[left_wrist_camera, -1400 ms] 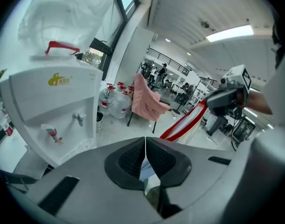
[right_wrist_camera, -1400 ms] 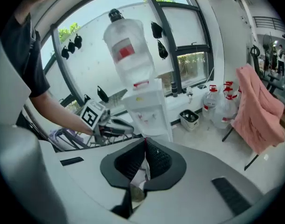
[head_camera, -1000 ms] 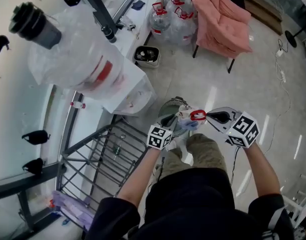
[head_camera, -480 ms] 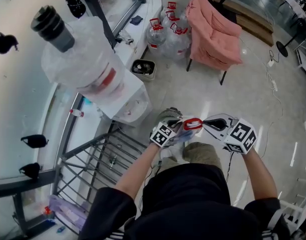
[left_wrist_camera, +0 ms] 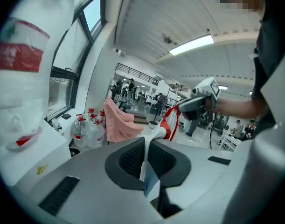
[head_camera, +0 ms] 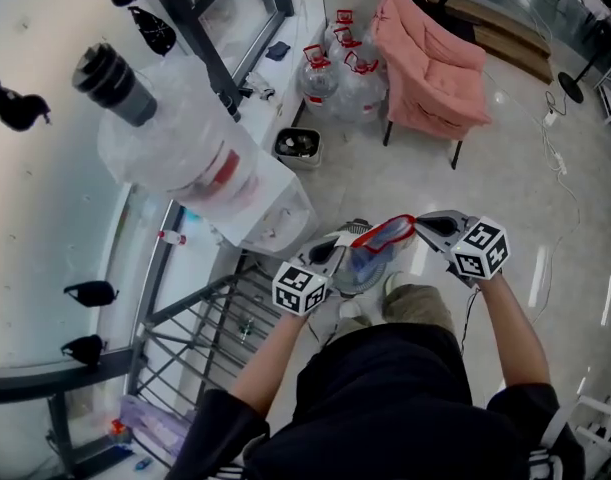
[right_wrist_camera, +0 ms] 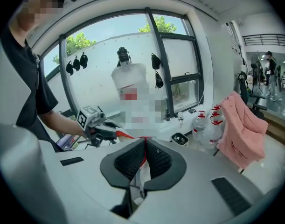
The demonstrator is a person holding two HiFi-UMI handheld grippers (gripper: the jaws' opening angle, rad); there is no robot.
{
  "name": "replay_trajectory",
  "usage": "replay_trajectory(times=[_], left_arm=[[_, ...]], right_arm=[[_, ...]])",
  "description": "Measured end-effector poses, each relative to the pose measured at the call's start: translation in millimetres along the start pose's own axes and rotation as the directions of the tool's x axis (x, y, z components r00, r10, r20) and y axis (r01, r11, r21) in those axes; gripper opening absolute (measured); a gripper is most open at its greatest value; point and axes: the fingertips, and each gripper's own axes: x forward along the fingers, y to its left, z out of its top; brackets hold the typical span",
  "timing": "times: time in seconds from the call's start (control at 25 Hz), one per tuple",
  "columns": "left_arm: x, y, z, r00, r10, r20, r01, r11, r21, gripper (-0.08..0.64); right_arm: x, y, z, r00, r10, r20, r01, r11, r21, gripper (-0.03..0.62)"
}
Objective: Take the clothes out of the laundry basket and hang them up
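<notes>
The garment (head_camera: 373, 248) is up in the air, stretched between both claws: the left claw (head_camera: 341, 252) pinches its white edge, the right claw (head_camera: 423, 224) its red trim. I judge it not yet hung; the rack (head_camera: 200, 333) stands below, apart.

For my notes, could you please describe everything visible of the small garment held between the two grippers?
The small garment is thin, limp cloth, white to pale blue with a red border. It is stretched in the air between the grippers: the left gripper is closing its jaws on one end, and the right gripper is shut on the red edge. Nothing else touches it.
</notes>
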Motion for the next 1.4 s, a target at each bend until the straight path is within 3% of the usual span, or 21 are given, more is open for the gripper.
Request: replay_trajectory(times=[0.2, 0.4, 0.6, 0.72, 0.84, 0.96, 1.08, 1.28, 1.4], left_arm=[[-28.6, 4.3, 62.2, 0.990, 0.032, 0.141, -0.023, 0.998, -0.065, 0.009], [-53.5, 3.4, 124.3, 0.971, 0.059, 0.233, -0.064, 0.998, 0.015, 0.009], [-86.8, 3.2, 174.2, 0.935, 0.089, 0.342, -0.097, 0.995, 0.006, 0.009], [-106.9, -2.2, 194.5, 0.917, 0.111, 0.383, -0.128, 0.992, 0.020, 0.009], [-125.4, -7.3, 203.8, 0.896, 0.148, 0.419, -0.163, 0.987, 0.001, 0.009], [-136.7, -11.3, 208.9, 0.877, 0.185, 0.443, -0.192, 0.981, -0.029, 0.009], [-140.3, -17.3, 213.7, 0.861, 0.218, 0.460, -0.219, 0.974, -0.052, 0.009], [-156.0, -35.5, 214.1, 0.810, 0.347, 0.473, -0.349, 0.933, -0.087, 0.009], [-178.0, -36.7, 204.9, 0.759, 0.465, 0.456, -0.466, 0.877, -0.118, 0.009]], right_arm=[[13.7, -10.1, 16.2, 0.995, -0.015, 0.098, 0.015, 1.000, 0.006, 0.004], [19.4, 1.5, 28.9, 0.966, 0.035, 0.255, -0.050, 0.997, 0.052, 0.005], [25.1, 32.0, 32.8, 0.922, 0.131, 0.366, -0.142, 0.990, 0.005, 0.018], [36.1, 51.8, 23.5, 0.914, 0.190, 0.359, -0.197, 0.980, -0.019, 0.141], [58.8, 75.4, 8.7, 0.927, 0.226, 0.298, -0.209, 0.974, -0.089, 0.210], [83.0, 109.4, -1.3, 0.938, 0.242, 0.247, -0.193, 0.959, -0.205, 0.245], [101.8, 138.6, -3.5, 0.937, 0.236, 0.256, -0.161, 0.945, -0.284, 0.252], [118.2, 148.0, -11.7, 0.936, 0.242, 0.257, -0.176, 0.951, -0.254, 0.240], [93.5, 126.9, 0.8, 0.922, 0.241, 0.303, -0.174, 0.957, -0.232, 0.015]])
